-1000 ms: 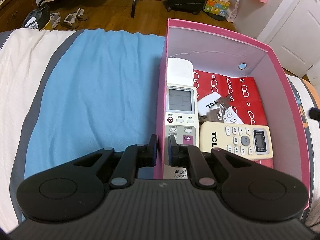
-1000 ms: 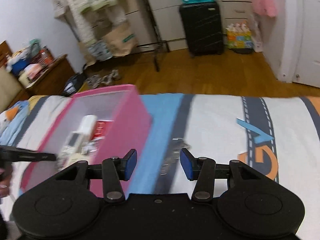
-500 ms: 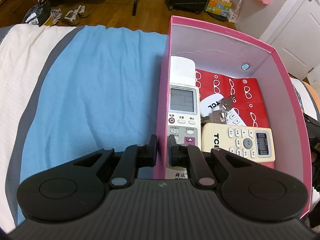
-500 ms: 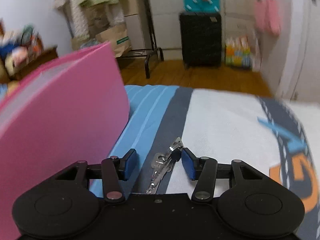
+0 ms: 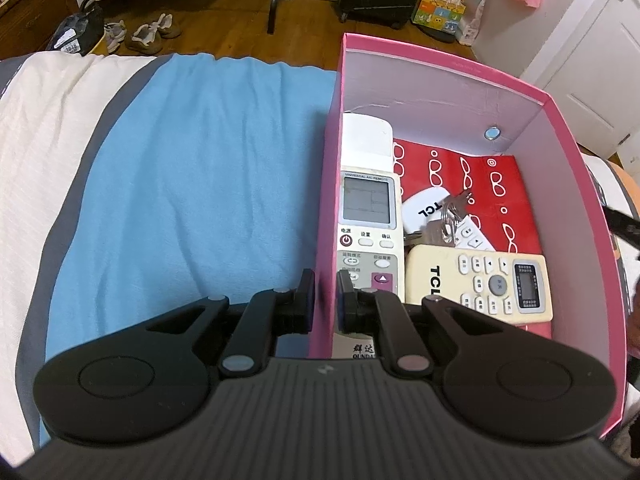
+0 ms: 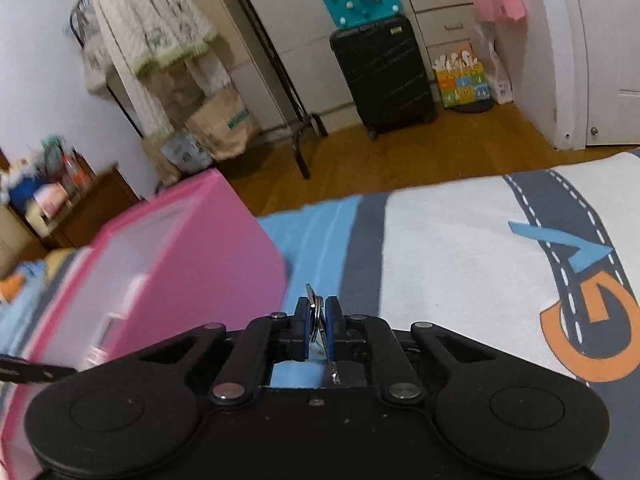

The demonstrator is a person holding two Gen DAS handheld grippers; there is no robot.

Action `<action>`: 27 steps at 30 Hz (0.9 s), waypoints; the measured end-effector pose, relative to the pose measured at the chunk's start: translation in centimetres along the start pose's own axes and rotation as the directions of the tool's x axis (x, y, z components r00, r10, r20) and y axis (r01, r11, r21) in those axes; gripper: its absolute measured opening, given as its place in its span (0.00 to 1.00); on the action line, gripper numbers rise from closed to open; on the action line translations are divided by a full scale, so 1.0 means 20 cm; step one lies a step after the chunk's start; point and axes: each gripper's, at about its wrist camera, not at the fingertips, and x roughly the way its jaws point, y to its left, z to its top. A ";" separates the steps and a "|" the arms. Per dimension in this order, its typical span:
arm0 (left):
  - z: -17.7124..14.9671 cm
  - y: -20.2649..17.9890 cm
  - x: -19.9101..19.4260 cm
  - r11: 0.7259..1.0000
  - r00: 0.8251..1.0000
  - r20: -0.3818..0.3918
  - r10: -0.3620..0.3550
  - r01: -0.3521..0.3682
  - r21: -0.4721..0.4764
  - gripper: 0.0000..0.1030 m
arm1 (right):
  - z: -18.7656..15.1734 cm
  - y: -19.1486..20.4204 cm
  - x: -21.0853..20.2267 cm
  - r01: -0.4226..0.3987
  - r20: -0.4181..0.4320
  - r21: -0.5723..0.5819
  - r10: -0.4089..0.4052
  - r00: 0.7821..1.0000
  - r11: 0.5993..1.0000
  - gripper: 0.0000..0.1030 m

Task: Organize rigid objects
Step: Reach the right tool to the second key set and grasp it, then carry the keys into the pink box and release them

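A pink box (image 5: 440, 68) stands on the bed. My left gripper (image 5: 323, 300) is shut on its near left wall. Inside lie a long white remote (image 5: 367, 200), a cream TCL remote (image 5: 480, 284), a small white TCL remote (image 5: 424, 210) with a bunch of keys (image 5: 450, 216) on it, and a red patterned packet (image 5: 480, 176). In the right wrist view my right gripper (image 6: 317, 320) is shut on a second bunch of keys (image 6: 320, 328), just right of the pink box (image 6: 192, 256). One key hangs down behind the pads.
The bed cover has a blue panel (image 5: 200, 184), grey stripes and a white part with an orange letter (image 6: 600, 328). Beyond the bed's far edge are a wooden floor, a black suitcase (image 6: 384, 72), a clothes rack (image 6: 160, 52) and shoes (image 5: 148, 34).
My right gripper dropped toward the keys on the bed, closed its jaws on them and now holds them. The left gripper kept its grip on the box wall.
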 end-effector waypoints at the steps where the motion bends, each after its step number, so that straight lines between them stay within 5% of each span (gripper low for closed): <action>1: 0.00 0.00 0.00 1.000 1.000 0.001 0.001 -0.001 0.001 0.09 | 0.01 0.02 -0.03 -0.012 0.022 -0.007 0.012 1.000 1.000 0.08; 9: 0.00 0.00 -0.01 1.000 1.000 0.001 -0.005 0.005 -0.002 0.09 | 0.08 0.17 -0.25 -0.052 0.149 -0.090 0.065 0.987 0.995 0.08; 15: 0.00 0.01 -0.02 1.000 1.000 0.005 -0.009 0.009 -0.008 0.09 | 0.10 0.34 -0.42 -0.195 0.180 -0.156 0.222 0.958 0.968 0.08; 22: 0.00 0.00 -0.02 1.000 1.000 0.007 -0.001 0.001 -0.013 0.09 | 0.03 0.52 -0.27 -0.367 0.024 -0.117 0.372 0.928 0.923 0.08; 27: 0.00 0.00 -0.03 1.000 1.000 0.007 -0.002 0.002 -0.015 0.09 | -0.06 0.57 -0.12 -0.334 -0.075 -0.108 0.328 0.942 0.936 0.08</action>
